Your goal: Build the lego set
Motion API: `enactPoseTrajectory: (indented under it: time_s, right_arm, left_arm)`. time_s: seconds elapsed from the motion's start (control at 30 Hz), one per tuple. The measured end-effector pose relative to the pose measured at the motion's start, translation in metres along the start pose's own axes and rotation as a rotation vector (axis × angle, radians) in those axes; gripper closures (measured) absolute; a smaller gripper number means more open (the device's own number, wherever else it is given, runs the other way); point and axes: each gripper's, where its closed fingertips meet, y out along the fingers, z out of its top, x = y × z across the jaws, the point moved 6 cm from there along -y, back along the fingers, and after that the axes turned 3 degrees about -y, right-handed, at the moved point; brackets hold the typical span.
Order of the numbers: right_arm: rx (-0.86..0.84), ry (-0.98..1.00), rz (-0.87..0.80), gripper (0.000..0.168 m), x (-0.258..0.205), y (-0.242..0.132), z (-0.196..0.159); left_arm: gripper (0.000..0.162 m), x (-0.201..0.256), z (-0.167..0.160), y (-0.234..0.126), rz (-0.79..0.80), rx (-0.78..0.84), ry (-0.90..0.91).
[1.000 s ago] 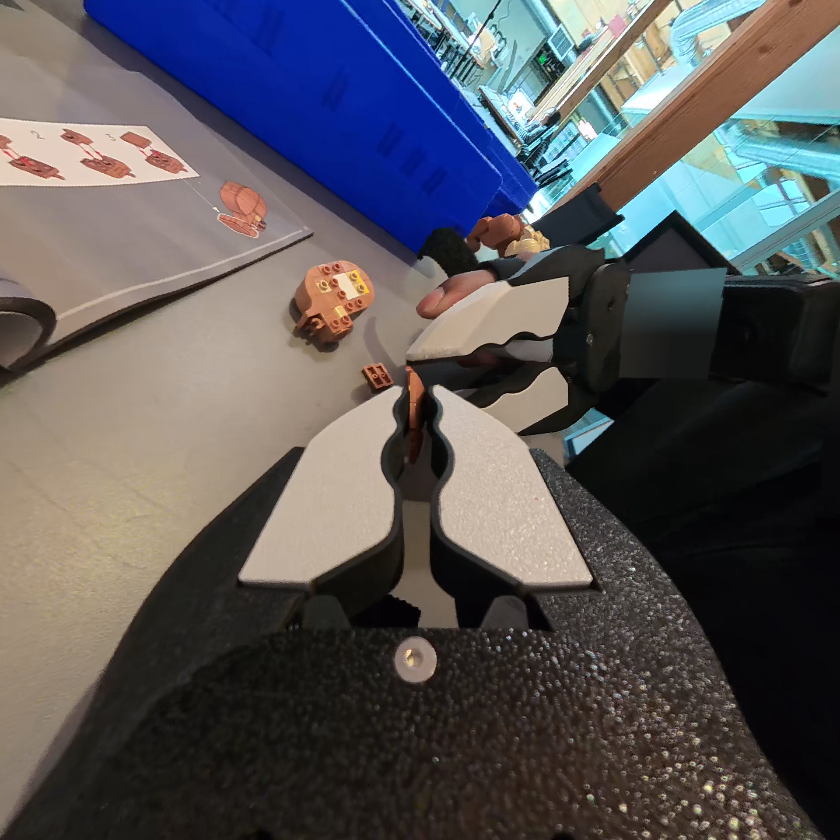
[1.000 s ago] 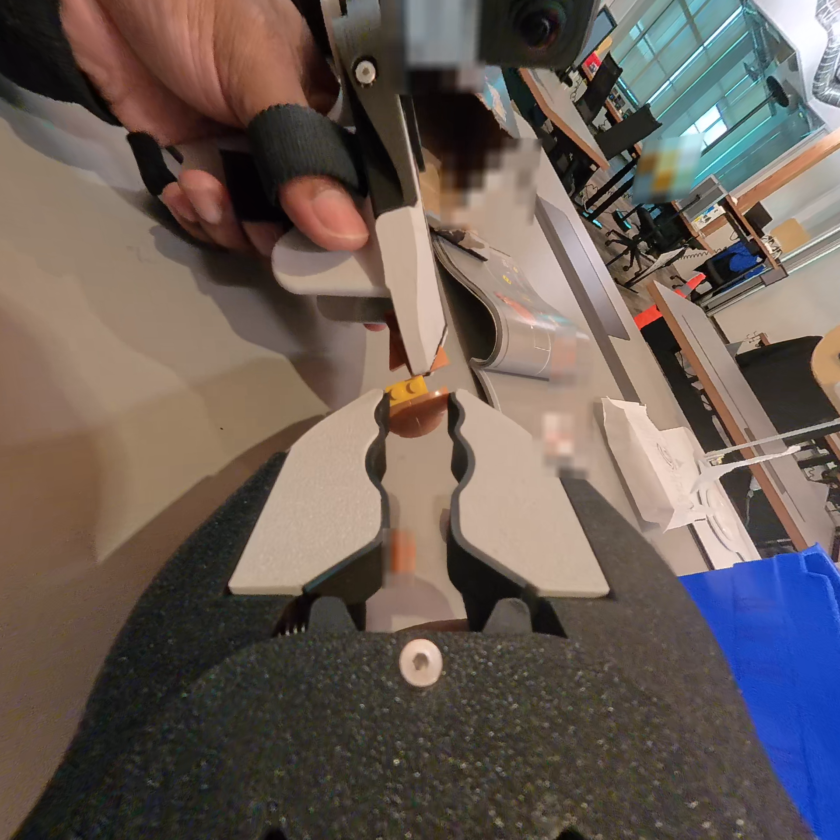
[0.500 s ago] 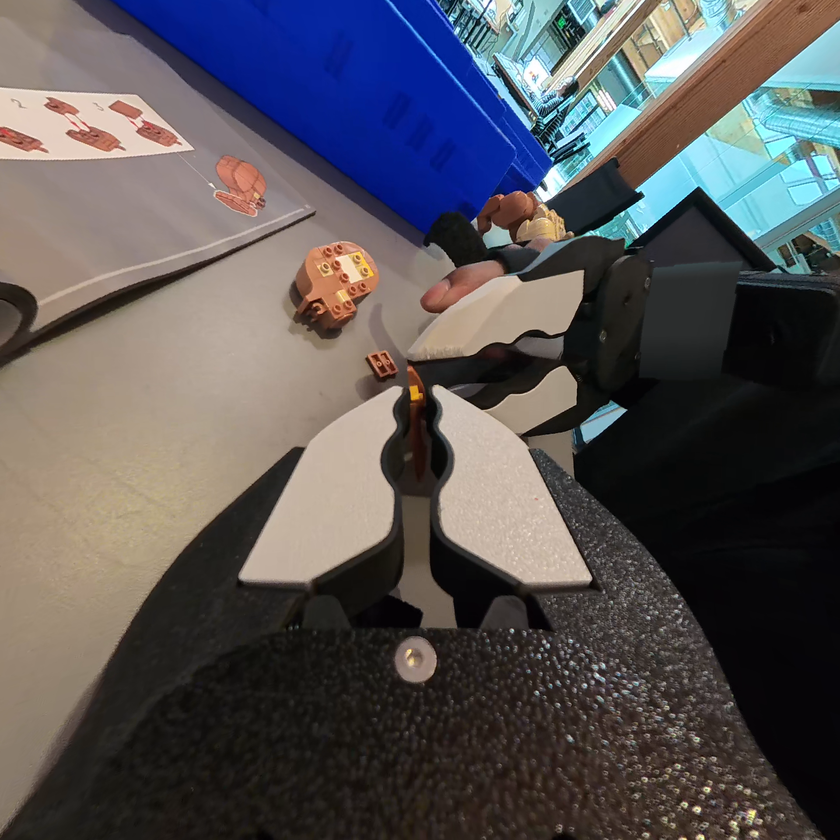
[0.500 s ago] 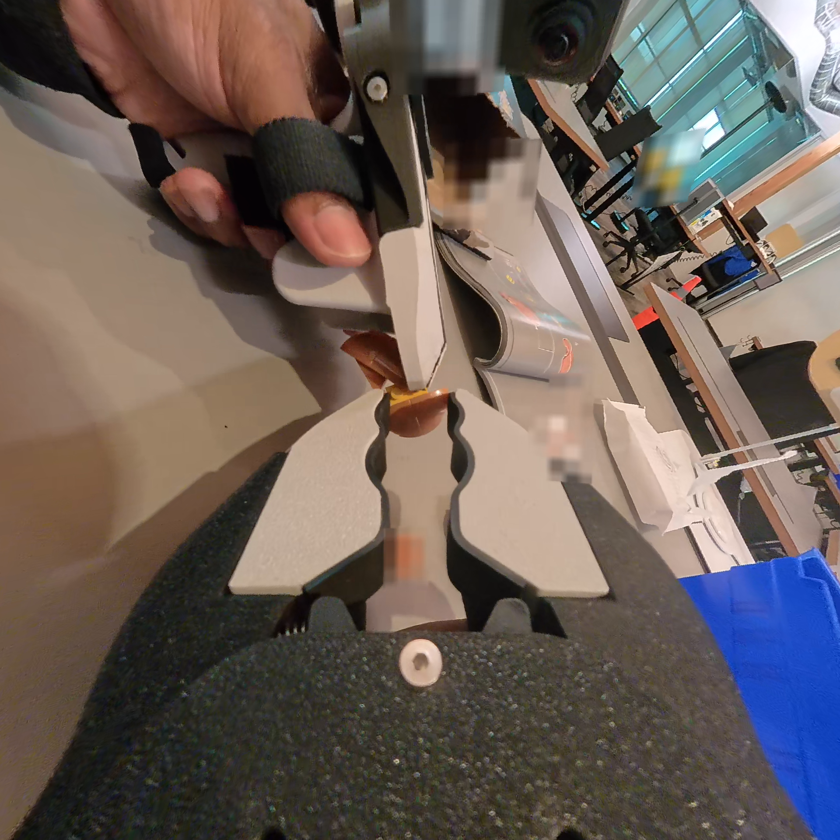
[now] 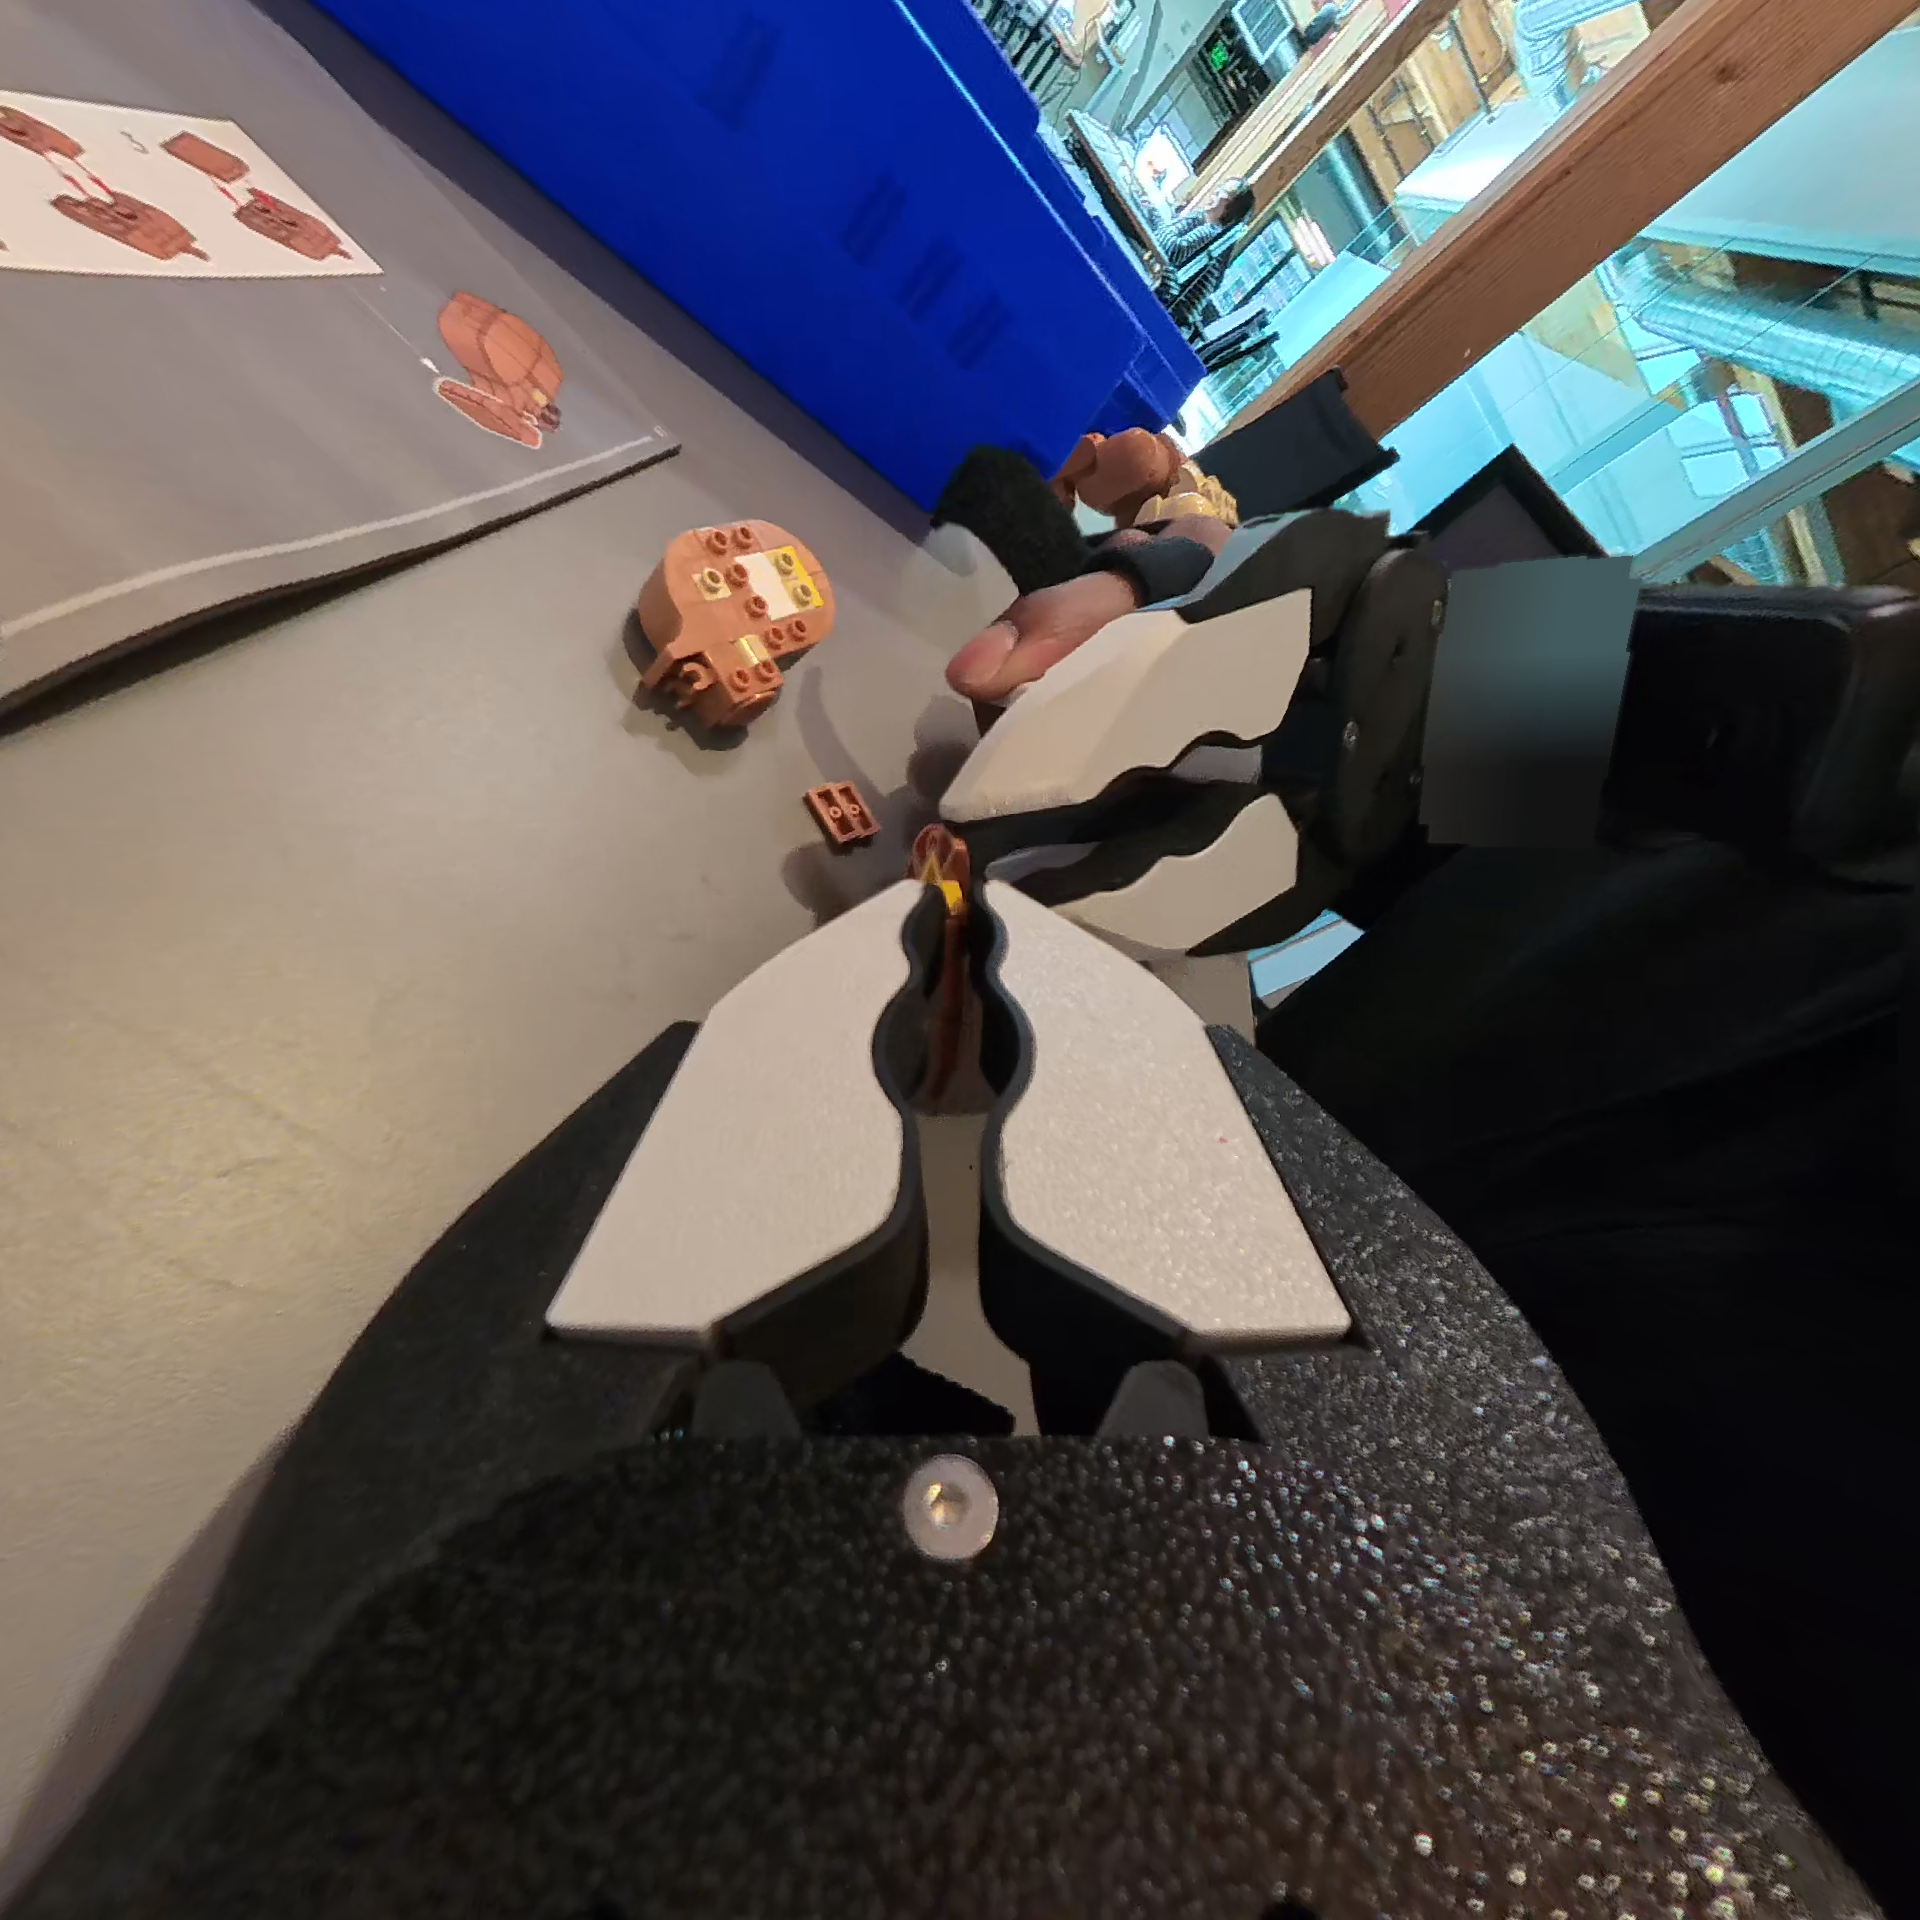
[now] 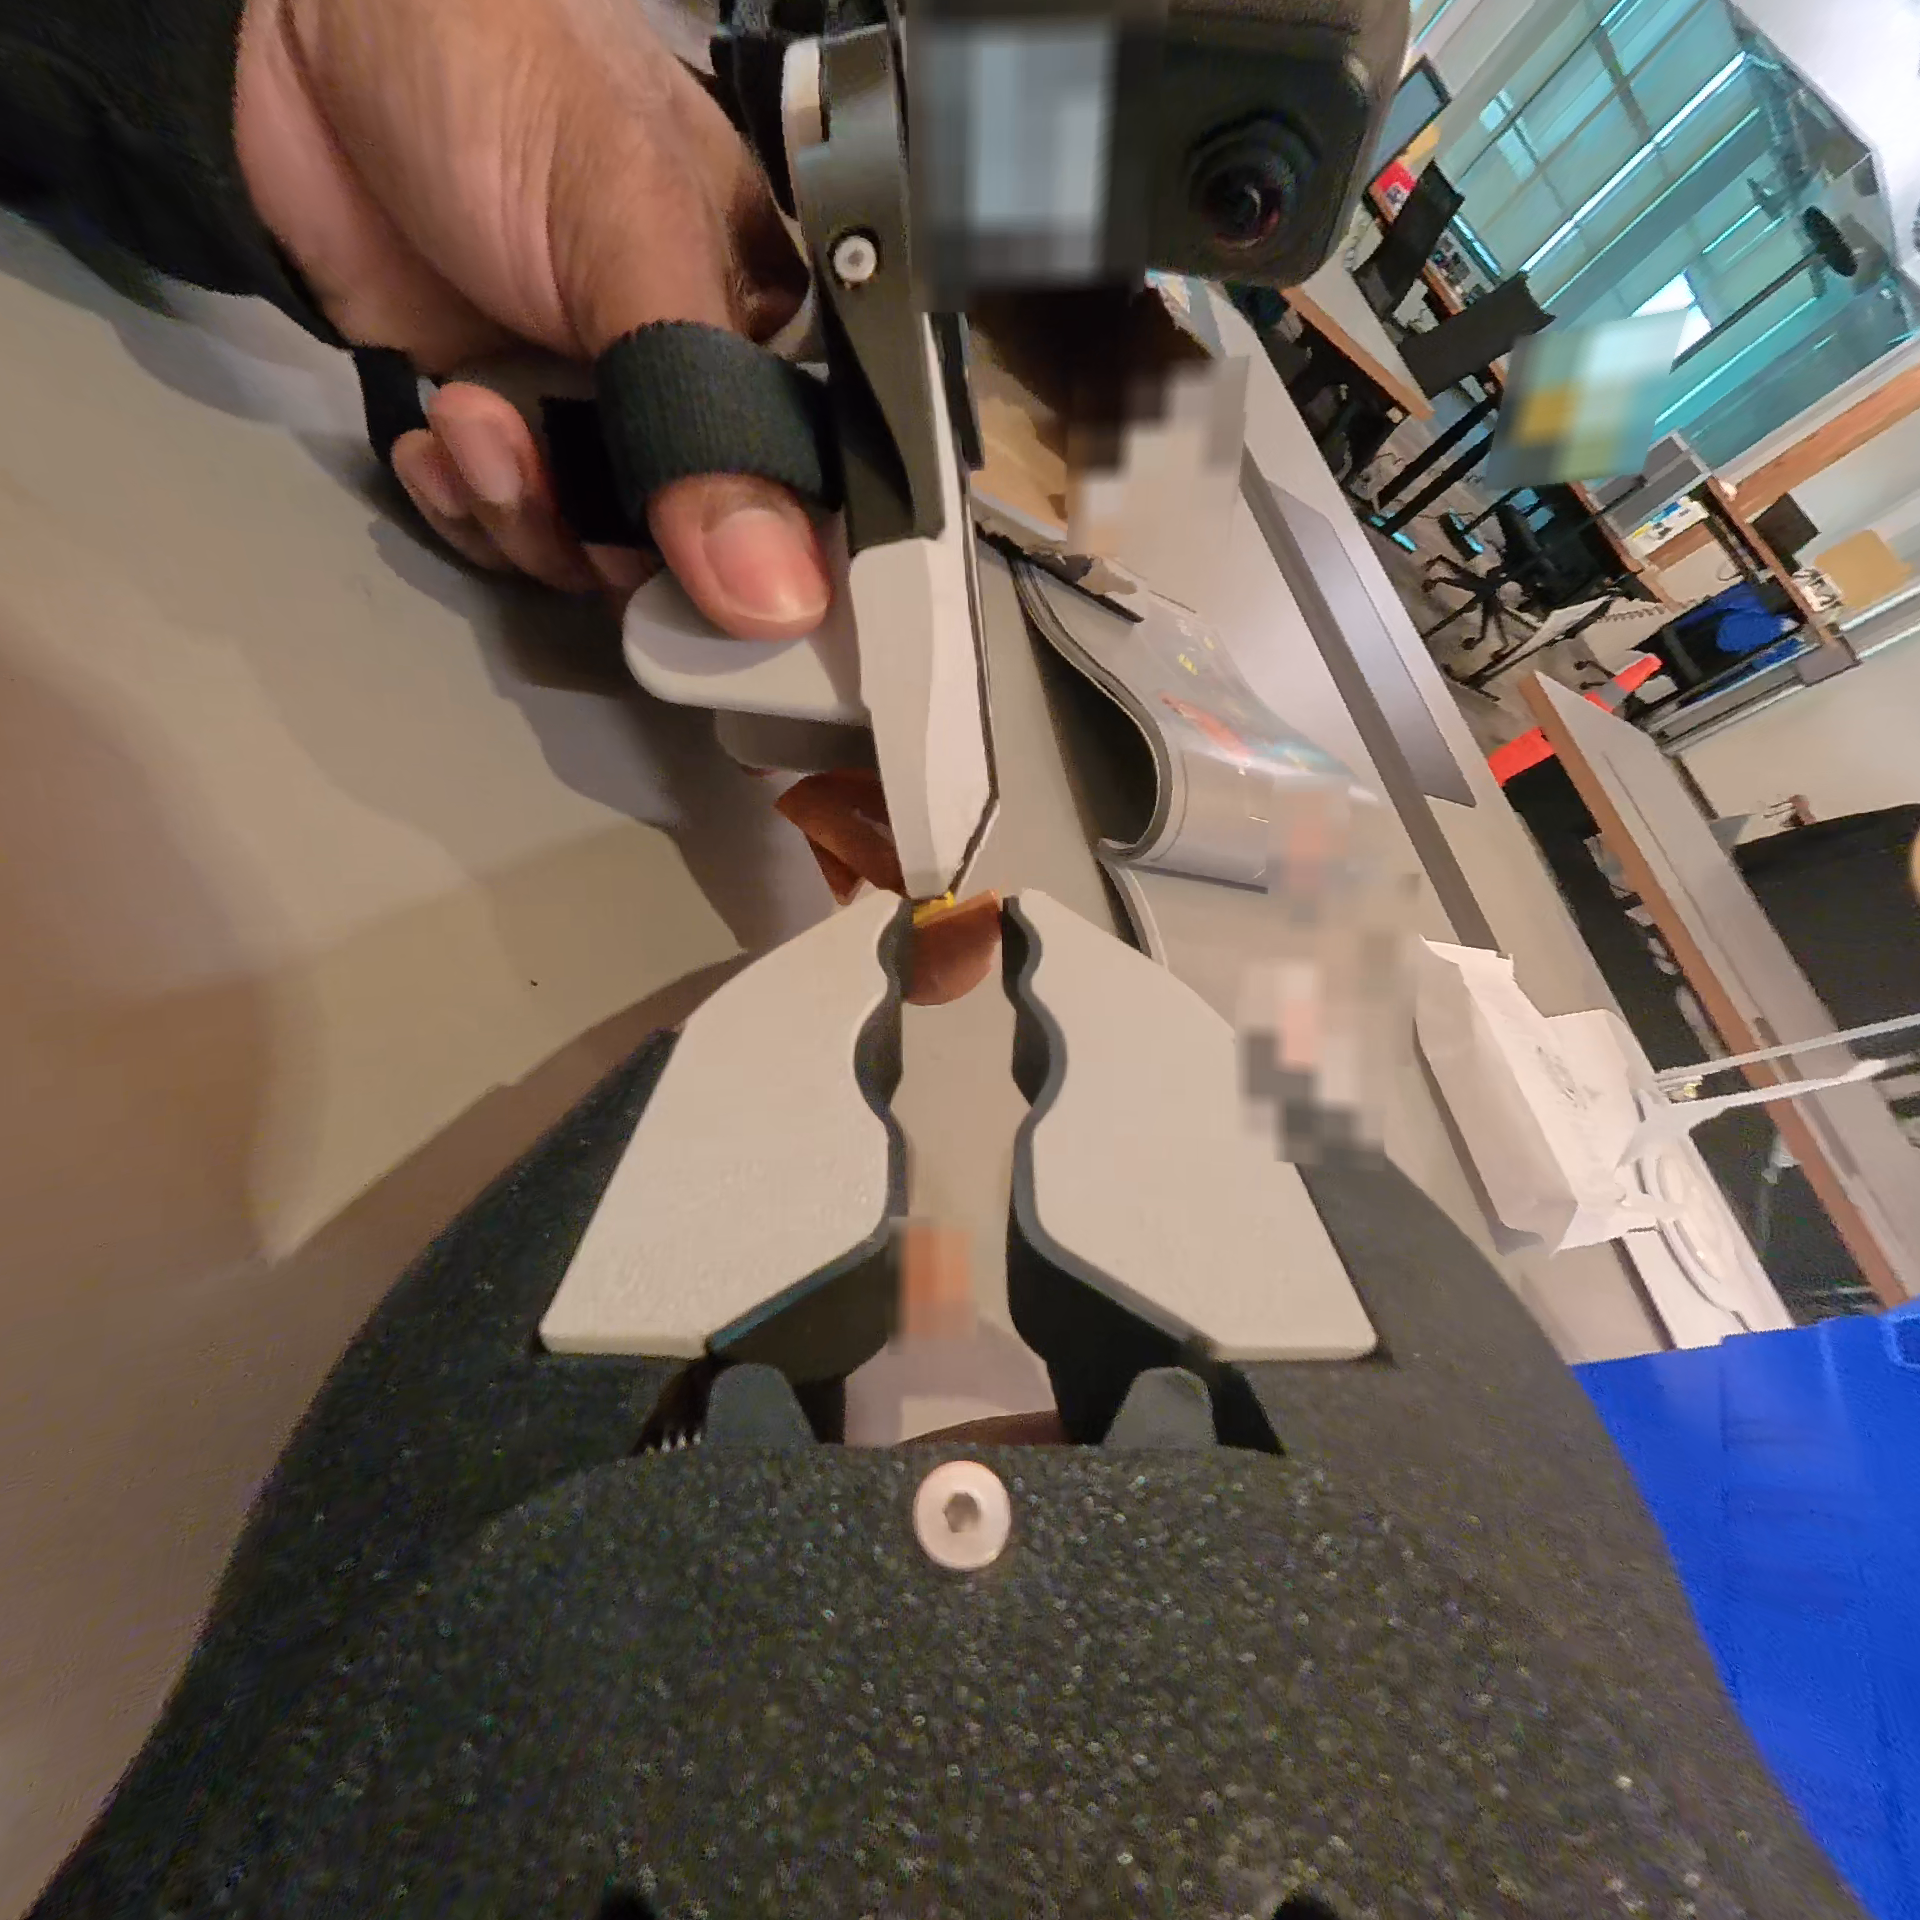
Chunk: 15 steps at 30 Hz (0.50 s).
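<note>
brown lego body [image 5: 736, 620], loose plate [image 5: 841, 814], instruction booklet [image 5: 260, 416], blue bin [image 5: 790, 218]

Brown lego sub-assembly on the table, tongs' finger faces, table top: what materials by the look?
Brown lego sub-assembly: hard moulded plastic, slight gloss; sharp studs. Finger faces of the left tongs: pale grey, matte, fine grain, edged in black; probably printed plastic, rubber possible. Table top: grey, smooth, matte, likely laminate; cannot tell for sure.
</note>
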Motion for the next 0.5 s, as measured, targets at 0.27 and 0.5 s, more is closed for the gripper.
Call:
enactPoseTrajectory:
  time_s: [0.27,0.5]
  right_arm:
    - [-0.014,0.108,0.092,0.141,0.001,-0.001,-0.003]
    - [0.09,0.61,0.377,0.129,0.014,-0.007,-0.004]
  left_arm:
    - [0.159,0.0,0.001,-0.002,-0.008,0.015,-0.005]
    - [0.158,0.01,0.012,-0.013,-0.21,0.145,-0.055]
